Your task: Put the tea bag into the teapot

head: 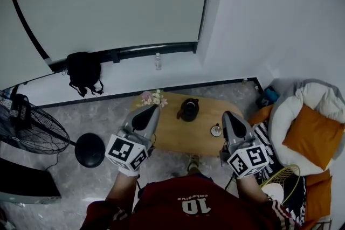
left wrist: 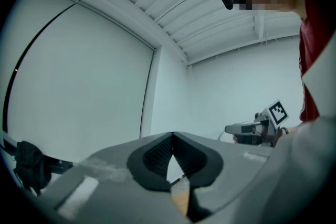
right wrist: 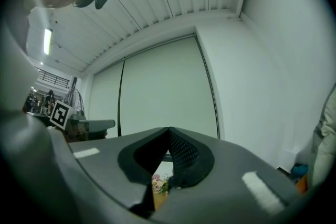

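Observation:
A black teapot [head: 188,109] stands on the oval wooden table [head: 172,134], far below both grippers. A small pale cup [head: 216,130] sits to its right near the table's front edge; I cannot make out a tea bag. My left gripper [head: 152,107] is held high over the table's left part, its jaws shut with nothing between them [left wrist: 172,134]. My right gripper [head: 226,114] hovers over the table's right end, close to the cup in the head view, also shut and empty [right wrist: 169,128]. Each gripper shows in the other's view: the right gripper [left wrist: 252,128], the left gripper [right wrist: 89,124].
A bunch of flowers [head: 152,98] lies at the table's far left. A standing fan [head: 27,124] and a round black base [head: 89,150] are on the floor at left. A black backpack [head: 83,70] leans on the wall. A chair with an orange cushion [head: 312,134] stands at right.

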A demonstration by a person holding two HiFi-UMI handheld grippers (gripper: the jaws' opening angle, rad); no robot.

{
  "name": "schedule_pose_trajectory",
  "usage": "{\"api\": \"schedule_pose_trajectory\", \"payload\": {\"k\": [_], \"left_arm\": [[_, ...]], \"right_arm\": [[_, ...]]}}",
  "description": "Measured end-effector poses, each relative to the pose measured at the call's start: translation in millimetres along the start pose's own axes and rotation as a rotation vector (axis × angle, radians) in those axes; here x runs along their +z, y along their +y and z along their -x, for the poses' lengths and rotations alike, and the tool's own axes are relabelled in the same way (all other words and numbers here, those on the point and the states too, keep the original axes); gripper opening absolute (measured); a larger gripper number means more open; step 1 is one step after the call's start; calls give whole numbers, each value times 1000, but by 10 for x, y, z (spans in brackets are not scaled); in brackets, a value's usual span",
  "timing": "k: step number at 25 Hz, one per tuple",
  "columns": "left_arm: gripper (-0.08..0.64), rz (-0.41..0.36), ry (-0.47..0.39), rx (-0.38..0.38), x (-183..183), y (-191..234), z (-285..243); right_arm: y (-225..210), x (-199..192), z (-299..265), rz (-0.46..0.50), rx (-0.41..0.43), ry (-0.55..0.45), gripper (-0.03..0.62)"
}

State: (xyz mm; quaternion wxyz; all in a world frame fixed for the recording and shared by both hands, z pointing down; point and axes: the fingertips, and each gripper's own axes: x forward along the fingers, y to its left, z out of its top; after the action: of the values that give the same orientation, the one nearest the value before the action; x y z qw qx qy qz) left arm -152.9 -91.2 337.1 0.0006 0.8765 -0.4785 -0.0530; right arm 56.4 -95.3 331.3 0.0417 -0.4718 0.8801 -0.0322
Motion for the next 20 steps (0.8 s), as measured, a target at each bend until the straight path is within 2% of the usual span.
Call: {"api": "schedule_pose_trajectory", "payload": {"k": [4, 8, 20], "left_arm": [[2, -16, 12, 2, -30, 30, 9], [2, -40, 22, 40, -58, 60, 64], [2, -12, 33, 96, -129, 88, 87]], "right_arm": [[-30, -16, -17, 20, -29, 5, 2], [-55, -53, 6, 33, -59, 11, 2], [-197, -133, 74, 35, -98, 31, 2]]}}
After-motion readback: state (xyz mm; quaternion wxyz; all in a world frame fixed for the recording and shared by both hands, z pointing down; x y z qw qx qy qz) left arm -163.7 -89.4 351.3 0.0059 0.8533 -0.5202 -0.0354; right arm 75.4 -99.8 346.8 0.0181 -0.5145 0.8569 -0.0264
